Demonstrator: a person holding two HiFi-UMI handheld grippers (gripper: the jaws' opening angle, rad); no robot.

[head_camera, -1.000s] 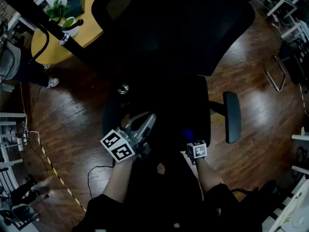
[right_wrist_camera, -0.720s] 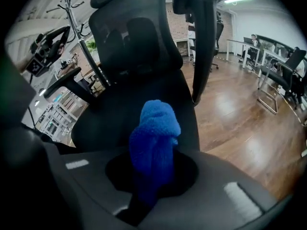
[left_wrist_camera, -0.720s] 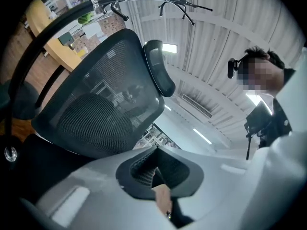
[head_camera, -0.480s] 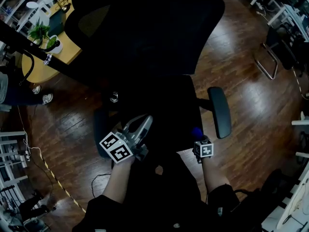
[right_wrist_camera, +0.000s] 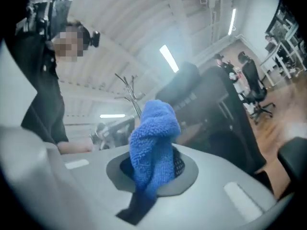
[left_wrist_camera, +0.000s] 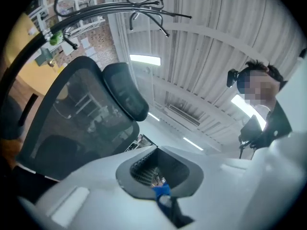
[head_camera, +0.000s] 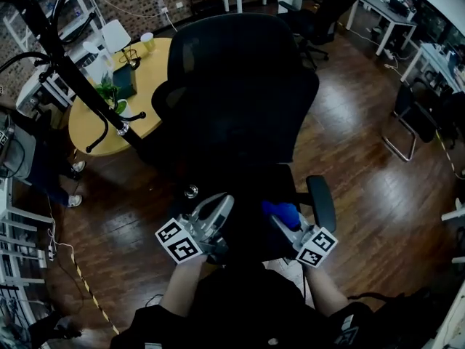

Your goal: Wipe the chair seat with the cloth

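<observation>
Your right gripper (head_camera: 279,222), clenched on the blue cloth (head_camera: 283,211), has tipped up off the chair seat (head_camera: 243,187) at frame centre, left gripper (head_camera: 220,205) closed empty beside it, so the cloth isn't wiping now.

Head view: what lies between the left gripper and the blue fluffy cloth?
Only bare black chair seat separates the left gripper and the blue fluffy cloth, as the head view shows.
</observation>
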